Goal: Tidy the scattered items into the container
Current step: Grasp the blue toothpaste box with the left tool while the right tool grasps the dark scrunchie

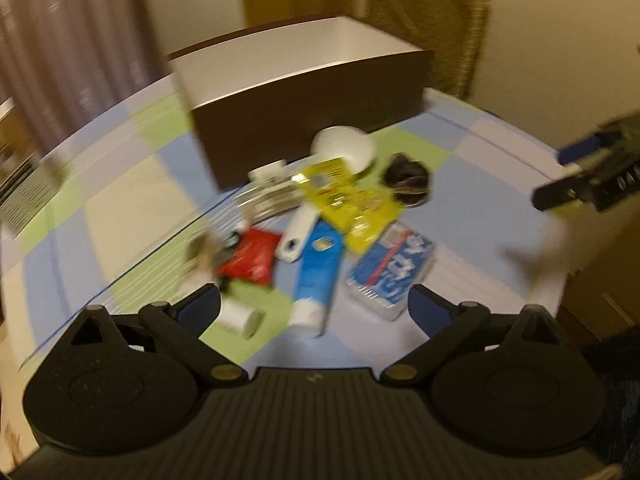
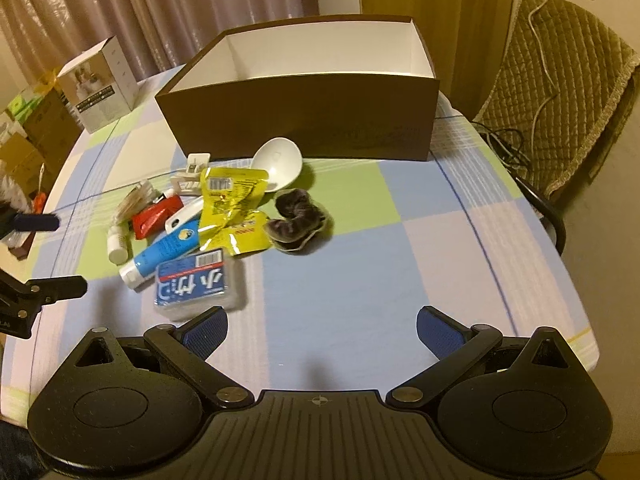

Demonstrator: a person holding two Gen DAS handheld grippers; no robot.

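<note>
Blue tube [image 1: 318,270], blurry, lies ahead btwn spread left gripper [image 1: 316,312] pads; right gripper [image 2: 322,330] spread too.

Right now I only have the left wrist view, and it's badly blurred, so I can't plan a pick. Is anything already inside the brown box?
Observer: Nothing that I can see. The right wrist view shows bare white walls inside the brown box; the floor near its front wall is hidden.
Operator: What's the dark lump right of the yellow packets?
Observer: A dark scrunchie, lying beside the yellow packets.
Operator: Is the right gripper holding anything?
Observer: No. The right gripper is open over bare cloth, right of the blue tissue pack.
</note>
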